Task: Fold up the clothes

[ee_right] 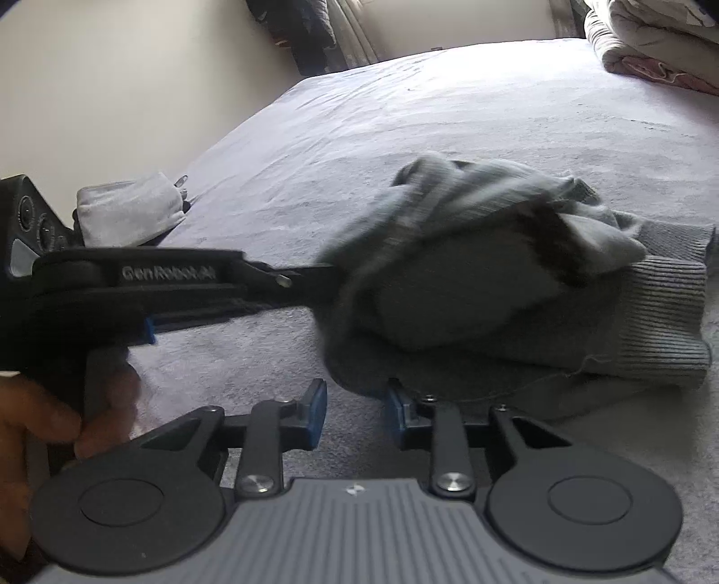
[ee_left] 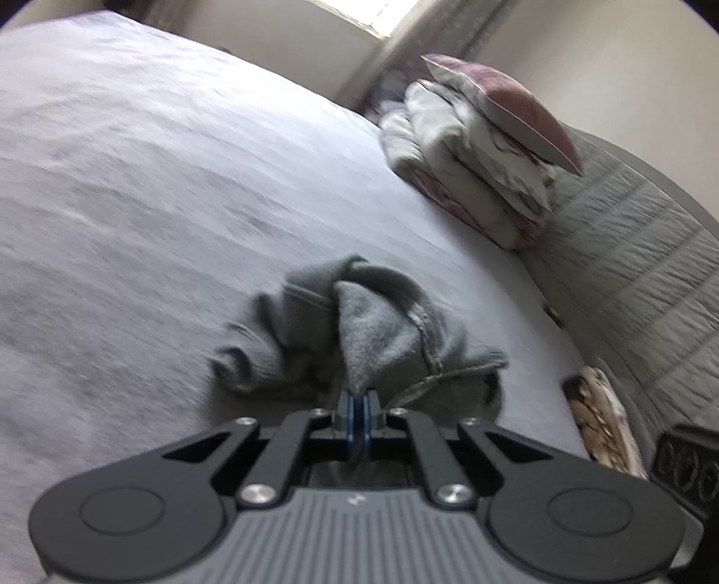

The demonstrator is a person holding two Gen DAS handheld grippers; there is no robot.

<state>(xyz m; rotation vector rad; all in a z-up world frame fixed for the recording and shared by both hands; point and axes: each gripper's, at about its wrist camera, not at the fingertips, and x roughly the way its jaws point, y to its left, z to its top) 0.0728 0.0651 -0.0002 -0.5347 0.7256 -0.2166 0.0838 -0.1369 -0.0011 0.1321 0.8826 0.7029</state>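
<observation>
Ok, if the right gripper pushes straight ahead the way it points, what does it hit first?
Most likely the grey sweater: its bunched edge lies just past the open right gripper. Depth is hard to judge, but nothing else appears between them.

The grey garment point(ee_right: 472, 287) is motion-blurred where it hides the left gripper point(ee_right: 332, 274) fingers (right wrist view). The folded bedding point(ee_right: 651, 40) at the bed's point(ee_right: 404, 134) far corner is cut off by the frame.

Grey knit garment point(ee_right: 494, 287), fleece-lined, ribbed cuff at 3 o'clock, loose drawcord. Crumpled in a heap on the lavender bed point(ee_right: 404, 112), one fold lifted at 9 o'clock, unfolded.
</observation>
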